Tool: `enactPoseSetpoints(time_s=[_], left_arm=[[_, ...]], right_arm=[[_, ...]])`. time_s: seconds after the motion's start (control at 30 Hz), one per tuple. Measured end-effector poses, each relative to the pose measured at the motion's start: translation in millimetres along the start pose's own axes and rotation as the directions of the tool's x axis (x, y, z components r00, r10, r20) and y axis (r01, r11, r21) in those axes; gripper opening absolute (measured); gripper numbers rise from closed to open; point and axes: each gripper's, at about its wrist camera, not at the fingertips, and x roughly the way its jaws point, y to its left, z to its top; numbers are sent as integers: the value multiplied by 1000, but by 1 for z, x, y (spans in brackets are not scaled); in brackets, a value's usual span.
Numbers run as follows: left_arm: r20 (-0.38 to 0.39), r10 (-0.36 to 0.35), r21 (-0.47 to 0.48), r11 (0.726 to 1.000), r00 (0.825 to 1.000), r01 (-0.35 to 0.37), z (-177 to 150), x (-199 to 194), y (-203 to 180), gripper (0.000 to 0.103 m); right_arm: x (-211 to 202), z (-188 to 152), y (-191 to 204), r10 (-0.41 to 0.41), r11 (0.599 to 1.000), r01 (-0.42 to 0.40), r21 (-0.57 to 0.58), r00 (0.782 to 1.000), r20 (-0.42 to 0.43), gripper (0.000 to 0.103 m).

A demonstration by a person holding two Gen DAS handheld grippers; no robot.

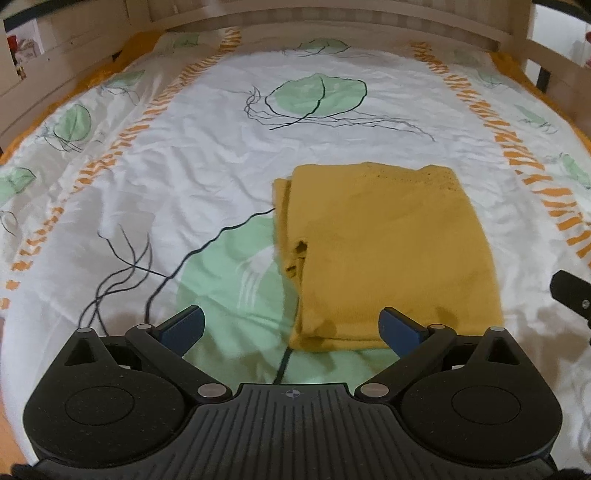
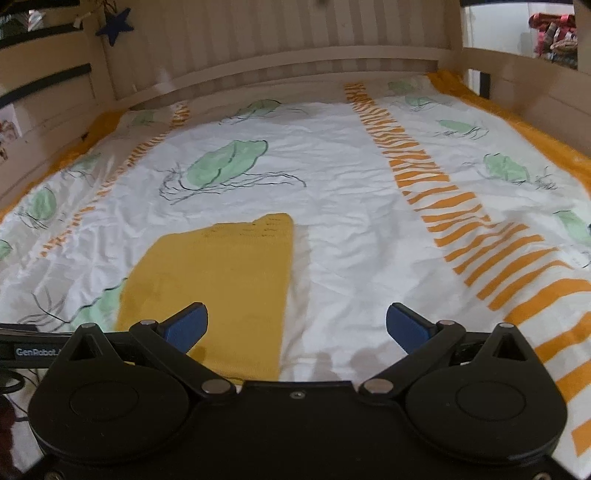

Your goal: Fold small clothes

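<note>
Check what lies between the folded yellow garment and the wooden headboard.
Only bare printed bedsheet separates the yellow garment from the headboard; both wrist views show it.

Folded garment (image 1: 388,251) lies flat on bedspread (image 1: 207,155), headboard (image 1: 332,22) behind it; left gripper (image 1: 291,325) before its near edge, right gripper (image 2: 295,325) beside.

This is a bedroom in a home. A bed (image 1: 184,155) fills both views, spread with a white cover printed with green leaves and orange stripes. Behind the bed stands a pale wooden slatted headboard (image 2: 280,48); a dark blue star (image 2: 115,25) hangs at the headboard's left.
</note>
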Motion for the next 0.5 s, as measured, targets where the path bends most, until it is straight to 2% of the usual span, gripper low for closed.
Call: enactPoseSetpoints(time_s=[0.13,0.33,0.5], left_arm=[[-7,-9,12,1000,1000,9,-2,0,-1,102],[-39,-38,-5,999,999,38,-3,4,1,102],[-49,-44,-21,999,998,43,-4,6,4,102]], right_arm=[[1,-2,4,-54,998,54,-12,998,-18,103],[6,-4,2,14,1000,-13,16,998,-67,103],[9,-7,5,22,1000,-21,13,996,-90,103]])
